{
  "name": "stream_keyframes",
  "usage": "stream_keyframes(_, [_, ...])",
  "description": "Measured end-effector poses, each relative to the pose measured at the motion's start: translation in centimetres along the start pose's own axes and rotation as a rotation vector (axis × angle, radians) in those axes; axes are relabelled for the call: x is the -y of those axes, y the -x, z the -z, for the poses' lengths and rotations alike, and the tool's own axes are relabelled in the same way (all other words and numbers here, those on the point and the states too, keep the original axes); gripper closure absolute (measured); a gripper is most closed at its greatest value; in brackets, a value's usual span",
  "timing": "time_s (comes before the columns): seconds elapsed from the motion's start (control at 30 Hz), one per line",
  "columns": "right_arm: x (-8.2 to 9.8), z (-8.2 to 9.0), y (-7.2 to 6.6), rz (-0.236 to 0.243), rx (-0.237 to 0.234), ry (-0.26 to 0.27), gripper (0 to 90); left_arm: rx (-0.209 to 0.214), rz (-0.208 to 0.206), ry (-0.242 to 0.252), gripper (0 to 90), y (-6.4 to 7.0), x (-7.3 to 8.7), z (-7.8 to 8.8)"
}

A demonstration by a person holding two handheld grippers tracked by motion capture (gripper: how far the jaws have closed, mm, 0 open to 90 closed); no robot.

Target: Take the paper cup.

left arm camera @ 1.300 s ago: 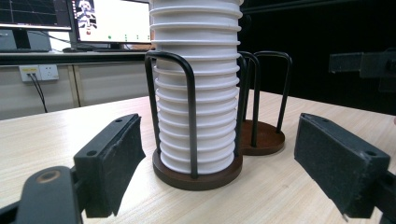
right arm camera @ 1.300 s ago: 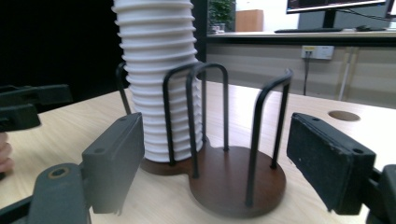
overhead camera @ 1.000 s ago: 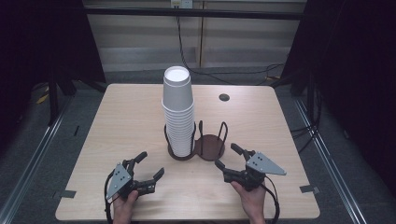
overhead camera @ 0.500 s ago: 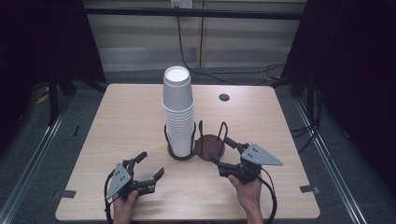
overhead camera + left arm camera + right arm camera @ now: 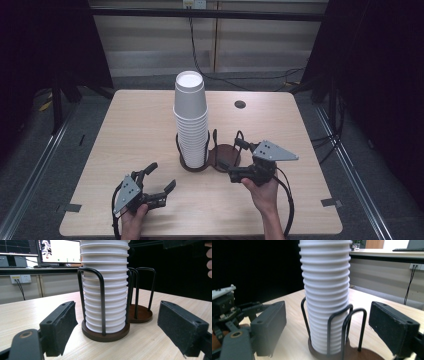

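Note:
A tall stack of white paper cups (image 5: 191,117) stands in the left ring of a black wire holder (image 5: 186,150) with two brown bases. The right base (image 5: 226,154) is bare. My left gripper (image 5: 161,176) is open near the table's front, a short way in front of the stack (image 5: 105,290). My right gripper (image 5: 232,154) is open too, its jaws reaching over the empty base from the right. In the right gripper view the cup stack (image 5: 325,290) rises between the pads (image 5: 393,327), with the holder's wire loops (image 5: 347,322) just ahead.
The wooden table (image 5: 125,130) has a small dark round cap (image 5: 240,104) at its back right. Cables (image 5: 287,200) trail from the right gripper toward the front edge. Monitors (image 5: 57,251) sit on a bench beyond the table.
My right gripper has moved forward and left, bringing its jaws over the holder's empty base. The left gripper and the cup stack have stayed put.

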State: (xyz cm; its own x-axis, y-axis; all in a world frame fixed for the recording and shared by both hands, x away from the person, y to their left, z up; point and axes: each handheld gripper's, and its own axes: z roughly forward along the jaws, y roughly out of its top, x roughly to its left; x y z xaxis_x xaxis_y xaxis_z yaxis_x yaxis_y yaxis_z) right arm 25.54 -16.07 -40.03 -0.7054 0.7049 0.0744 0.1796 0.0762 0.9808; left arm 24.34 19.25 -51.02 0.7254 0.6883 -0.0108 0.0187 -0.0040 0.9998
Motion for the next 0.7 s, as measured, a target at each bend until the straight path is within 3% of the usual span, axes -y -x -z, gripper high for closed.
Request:
stream_keyframes(0.13, [-1.1,-0.4,-0.1,0.007,-0.023,0.024,13.4,0.0,0.0,0.0,15.5,0.0,0.0,0.0])
stream_keyframes(0.7, [-4.5,-1.6,0.2,0.035,-0.063,0.007,14.9,0.002,0.0,0.0,15.5,0.0,0.0,0.0])
